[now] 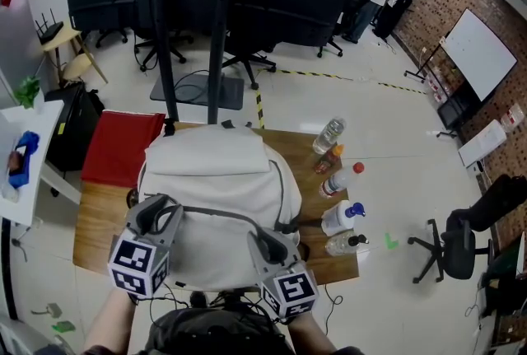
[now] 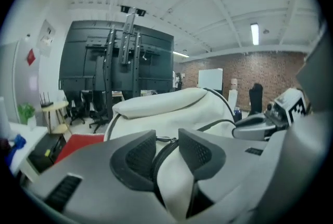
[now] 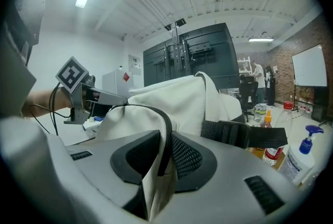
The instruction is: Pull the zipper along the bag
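The bag (image 1: pixel 218 189) sits mid-bench (image 1: pixel 95 221). Right of the bag, bottles (image 1: pixel 339 197) stand in a cluster on the bench. Behind the bag, a stand (image 1: pixel 216 40) rises from the floor. At the bag's near side, the left gripper (image 1: pixel 158 217) meets its left corner and the right gripper (image 1: pixel 272 245) its right.

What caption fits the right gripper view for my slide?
Right gripper clamped on the white bag at its dark zipper, bottles standing to its right.

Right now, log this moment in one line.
left gripper: jaws open astride zipper | right gripper: jaws shut on bag | bag: on table
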Action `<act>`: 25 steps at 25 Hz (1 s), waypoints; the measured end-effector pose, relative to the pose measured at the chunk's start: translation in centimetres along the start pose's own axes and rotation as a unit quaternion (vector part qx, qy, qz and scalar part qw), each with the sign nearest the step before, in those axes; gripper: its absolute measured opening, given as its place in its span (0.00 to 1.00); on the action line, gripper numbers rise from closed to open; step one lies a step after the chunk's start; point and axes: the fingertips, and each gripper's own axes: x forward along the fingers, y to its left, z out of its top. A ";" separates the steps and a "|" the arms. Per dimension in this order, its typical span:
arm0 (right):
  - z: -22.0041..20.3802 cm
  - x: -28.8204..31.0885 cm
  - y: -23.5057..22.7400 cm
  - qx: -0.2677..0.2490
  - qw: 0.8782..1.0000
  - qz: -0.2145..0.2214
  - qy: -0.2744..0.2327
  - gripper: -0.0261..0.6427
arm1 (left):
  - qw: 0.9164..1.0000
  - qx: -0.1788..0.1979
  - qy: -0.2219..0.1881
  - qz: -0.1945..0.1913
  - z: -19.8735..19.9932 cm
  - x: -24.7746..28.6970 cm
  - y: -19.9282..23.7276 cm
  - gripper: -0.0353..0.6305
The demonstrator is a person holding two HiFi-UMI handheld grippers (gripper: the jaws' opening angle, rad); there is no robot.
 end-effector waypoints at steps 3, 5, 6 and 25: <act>0.4 -0.1 0.0 0.001 1.000 0.003 -0.005 0.16 | 0.999 0.037 -0.001 0.002 0.4 -0.2 -0.1 0.36; 0.9 0.0 0.2 -0.001 1.000 0.006 -0.010 0.16 | 1.000 0.026 0.005 -0.010 0.3 -0.3 -0.2 0.38; 0.8 0.1 0.1 -0.001 1.000 0.005 -0.009 0.16 | 1.000 0.025 0.006 -0.014 0.2 -0.4 -0.2 0.40; 0.4 0.2 -0.1 0.003 1.000 -0.003 -0.003 0.15 | 0.994 0.054 0.045 -0.085 -0.9 0.5 1.3 0.49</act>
